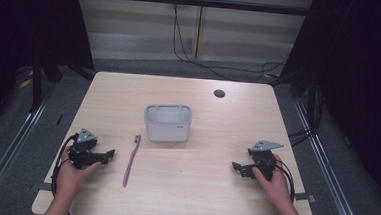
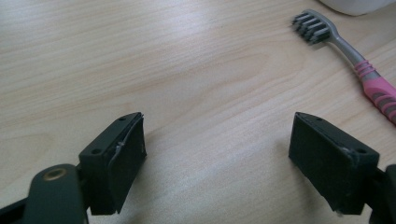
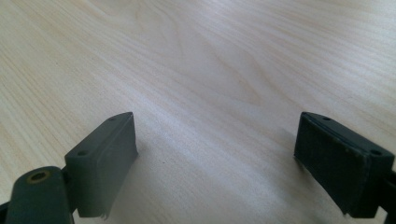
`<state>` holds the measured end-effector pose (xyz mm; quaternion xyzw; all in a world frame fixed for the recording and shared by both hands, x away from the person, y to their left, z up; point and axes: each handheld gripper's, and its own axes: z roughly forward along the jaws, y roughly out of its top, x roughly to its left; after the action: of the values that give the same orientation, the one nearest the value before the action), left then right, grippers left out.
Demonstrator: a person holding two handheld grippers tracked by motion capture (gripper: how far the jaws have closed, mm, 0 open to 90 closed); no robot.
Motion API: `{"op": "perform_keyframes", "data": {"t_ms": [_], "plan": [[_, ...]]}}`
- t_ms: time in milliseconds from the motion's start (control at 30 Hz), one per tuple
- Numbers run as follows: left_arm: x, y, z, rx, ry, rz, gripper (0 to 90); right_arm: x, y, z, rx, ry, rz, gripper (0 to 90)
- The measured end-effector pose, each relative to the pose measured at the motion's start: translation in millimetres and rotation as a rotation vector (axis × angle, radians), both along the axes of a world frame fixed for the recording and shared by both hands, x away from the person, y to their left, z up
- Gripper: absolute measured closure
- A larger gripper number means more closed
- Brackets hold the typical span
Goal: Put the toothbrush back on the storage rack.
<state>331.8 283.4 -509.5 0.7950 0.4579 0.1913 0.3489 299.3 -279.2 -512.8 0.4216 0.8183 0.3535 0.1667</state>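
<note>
A pink and grey toothbrush (image 1: 131, 160) lies on the wooden table (image 1: 213, 189), its bristle head toward a white rectangular bin (image 1: 167, 122) at the table's middle. My left gripper (image 1: 109, 155) rests at the left, a short way left of the brush, its jaws open with bare wood between them. In the left gripper view the toothbrush (image 2: 355, 60) lies at the upper right beyond the open left gripper (image 2: 217, 140). My right gripper (image 1: 236, 168) rests at the table's right side, open. The right gripper (image 3: 217, 140) has plain table between its jaws.
A small dark grommet hole (image 1: 219, 93) sits near the table's far edge. Black cables (image 1: 196, 58) run over the grey floor behind the table. Metal rails (image 1: 325, 161) flank both sides. The bin's white base (image 2: 355, 5) peeks in at the top of the left gripper view.
</note>
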Motion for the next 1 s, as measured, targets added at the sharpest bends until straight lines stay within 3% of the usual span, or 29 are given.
{"op": "perform_keyframes", "data": {"t_ms": [133,233,267,300,333,433,533,700,800,900,1000], "plan": [[0.4,0.2,0.2,-0.001,0.003,-0.004,17.9,0.1,0.0,-0.1,0.0,-0.001,0.001,12.4],[3.8,-0.8,5.7,-0.018,0.064,0.023,18.0,0.0,0.0,-0.1,0.0,-0.002,0.0,12.3],[5.3,-0.9,8.9,-0.012,0.096,0.029,18.2,-0.5,0.2,0.2,-0.001,0.004,-0.006,12.3],[7.7,-4.6,15.6,-0.006,0.163,0.035,22.6,-0.7,0.3,0.2,-0.001,0.004,-0.008,12.4],[7.7,-4.6,15.6,-0.006,0.163,0.035,24.3,-0.7,0.3,0.2,-0.001,0.004,-0.008,12.4],[10.1,-13.5,24.3,0.021,0.214,0.013,24.9,-1.2,0.0,0.2,-0.003,0.0,-0.008,12.3],[12.2,-22.6,33.8,-0.001,0.261,0.021,25.3,-1.4,0.2,0.1,-0.005,-0.002,-0.014,12.1],[15.0,-33.1,47.4,0.017,0.315,0.015,27.4,-1.6,0.1,0.3,-0.001,0.004,-0.016,11.8],[16.7,-36.4,48.9,0.022,0.336,0.012,28.9,-1.1,0.2,0.0,0.0,0.003,-0.011,11.2],[20.9,-46.4,51.0,0.031,0.395,0.004,33.4,-1.1,0.5,0.2,-0.001,0.006,-0.015,11.0],[23.3,-51.6,51.4,0.042,0.409,-0.002,34.4,-1.1,0.5,0.2,-0.001,0.007,-0.015,11.0]]}}
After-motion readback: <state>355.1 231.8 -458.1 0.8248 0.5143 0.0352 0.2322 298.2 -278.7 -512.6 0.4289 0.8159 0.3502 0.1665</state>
